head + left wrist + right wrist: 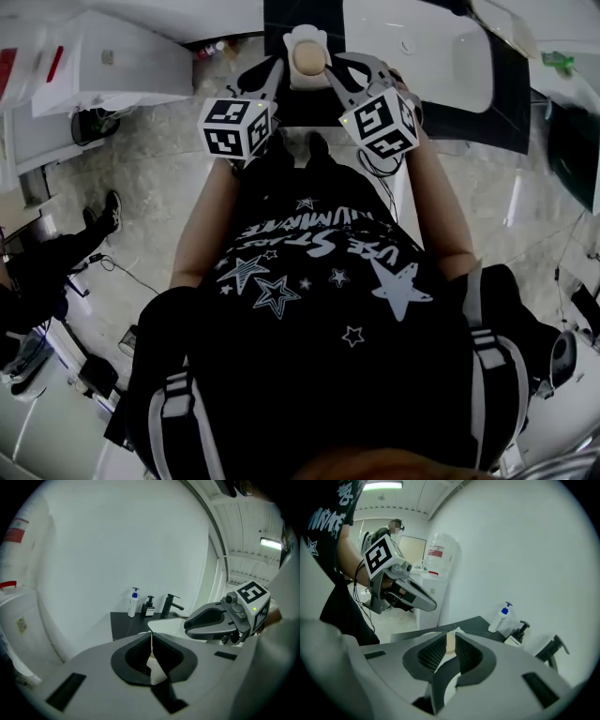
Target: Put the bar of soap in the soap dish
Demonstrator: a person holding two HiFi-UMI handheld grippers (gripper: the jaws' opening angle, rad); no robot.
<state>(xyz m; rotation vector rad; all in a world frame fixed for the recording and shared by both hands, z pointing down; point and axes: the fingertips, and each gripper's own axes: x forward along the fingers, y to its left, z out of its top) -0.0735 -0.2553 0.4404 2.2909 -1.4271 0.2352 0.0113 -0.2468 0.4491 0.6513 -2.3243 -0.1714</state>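
The person's black T-shirt (309,375) bears white stars and lettering.

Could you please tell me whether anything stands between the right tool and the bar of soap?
Nothing visible does: the bar of soap sits between the jaws of the right tool, filling the gap between them.

Left gripper (151,649): arm extended, jaws pinched on soap dish (305,36) rim. Right gripper (451,645): arm extended, jaws clamped on soap (307,59).
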